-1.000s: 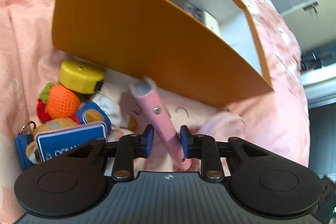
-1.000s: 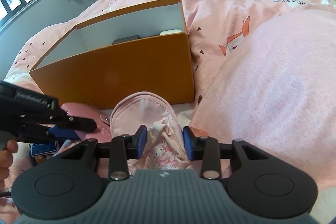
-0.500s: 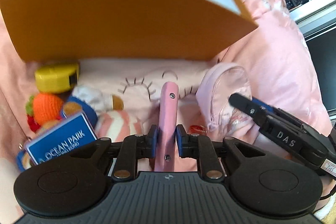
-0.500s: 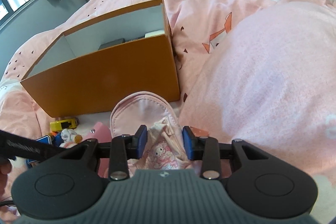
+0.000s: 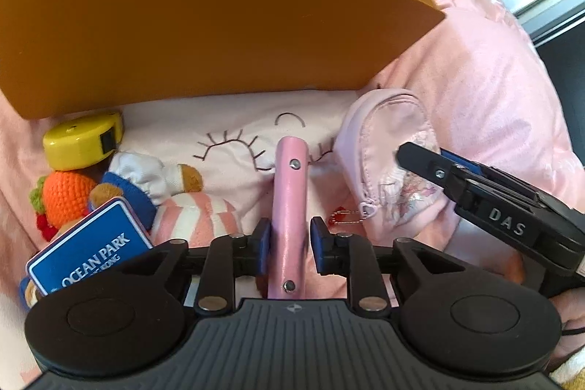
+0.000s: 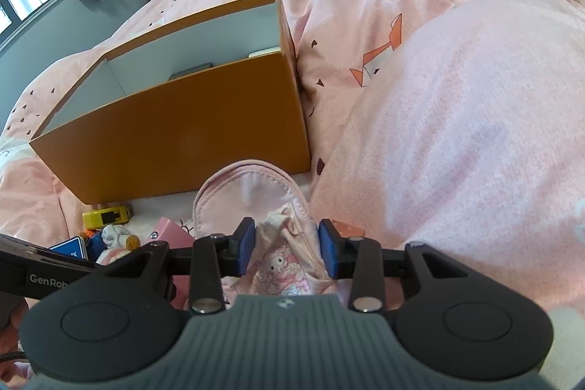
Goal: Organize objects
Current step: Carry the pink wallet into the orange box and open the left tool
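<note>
Both grippers work low over a pink bedspread (image 6: 457,141) in front of an open orange box (image 5: 204,24). At the lower middle of the left wrist view, the left gripper (image 5: 290,245) has a slim pink case (image 5: 290,207) between its blue pads, and its jaws are opening at this moment: narrow gaps show on both sides of the case, so the clench looks released or nearly so. A second ago the case pointed slantwise toward the box's near wall and the frame was tilted; now the case runs straight up the frame and the box wall lies level across the top, so the wrist has rolled and the hand has shifted toward the pouch. I judge that the case is being re-seated rather than dropped, and the lift into the box is not yet begun. The right gripper (image 6: 287,247) has kept its place and grasps the printed front of a pink zip pouch (image 6: 252,196), whose fabric is bunched between the pads at the lower middle of the right wrist view. To the lower left of the left view lie a yellow tape measure (image 5: 82,145), an orange crocheted toy (image 5: 65,194) and a blue tag (image 5: 91,254) reading "OCEAN PARK", with smaller lettering below that seems to say "HONG KONG". The right gripper's arm carries "DAS", and the left one's arm shows "GenRob", cut off.
</note>
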{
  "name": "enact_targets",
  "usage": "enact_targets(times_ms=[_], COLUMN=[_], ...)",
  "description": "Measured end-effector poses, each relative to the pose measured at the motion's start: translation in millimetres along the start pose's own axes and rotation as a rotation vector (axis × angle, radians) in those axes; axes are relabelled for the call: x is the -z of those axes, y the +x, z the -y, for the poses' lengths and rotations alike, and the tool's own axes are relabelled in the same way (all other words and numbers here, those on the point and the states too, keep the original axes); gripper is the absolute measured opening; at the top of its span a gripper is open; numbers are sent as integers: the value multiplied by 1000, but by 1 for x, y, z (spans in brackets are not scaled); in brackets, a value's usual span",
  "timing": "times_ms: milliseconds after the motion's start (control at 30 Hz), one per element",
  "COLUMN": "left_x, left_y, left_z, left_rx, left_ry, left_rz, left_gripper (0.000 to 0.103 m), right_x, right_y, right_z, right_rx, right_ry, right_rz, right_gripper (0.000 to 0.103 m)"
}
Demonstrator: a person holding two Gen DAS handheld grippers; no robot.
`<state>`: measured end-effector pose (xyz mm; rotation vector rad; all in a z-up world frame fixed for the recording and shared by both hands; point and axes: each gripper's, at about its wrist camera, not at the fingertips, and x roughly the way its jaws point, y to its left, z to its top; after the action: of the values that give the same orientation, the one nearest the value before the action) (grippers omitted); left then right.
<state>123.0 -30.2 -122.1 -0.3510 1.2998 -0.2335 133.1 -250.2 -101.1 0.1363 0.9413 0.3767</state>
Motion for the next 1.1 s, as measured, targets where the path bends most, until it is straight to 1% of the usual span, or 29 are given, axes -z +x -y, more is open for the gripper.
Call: enact_targets(times_ms=[33,100,133,233,333,400,600,800,867,967,1033,1100], left_x=[2,2,9,10,12,11,2,-33,-49,-72,-87,-103], left_y=[-2,-3,-11,-20,-36,-50,-93,-134,-143,-147,-139,-123], left_z=[-1,0,-6,-8,-9,-10,-16,-19,-25,-30,-35,-42], left_rx=[3,20,35,108,139,175,296,382,385,343,327,290], left_ry=[6,16,19,16,33,33,27,-3,-25,-51,-79,-113], left_rz=[6,21,31,73,143,186,280,364,391,432,426,411], left_gripper=[23,22,22,22,22,22,22,22,22,22,22,22], right_x=[0,0,0,-3,-7,-13,-41,-83,-97,-117,-126,-133], right_y=[0,-2,-4,-9,-19,-28,-65,-91,-95,-88,-76,-63], right_z=[-1,-1,-2,-4,-5,-6,-15,-32,-39,-46,-51,-58], right_rx=[2,6,8,16,19,11,-29,-69,-71,-84,-85,-51], right_ry=[-1,-2,-3,-1,11,20,32,5,0,21,43,23], right_rz=[1,5,7,13,32,51,153,277,331,383,394,413], right_gripper=[40,40,40,39,38,38,38,38,38,38,38,38])
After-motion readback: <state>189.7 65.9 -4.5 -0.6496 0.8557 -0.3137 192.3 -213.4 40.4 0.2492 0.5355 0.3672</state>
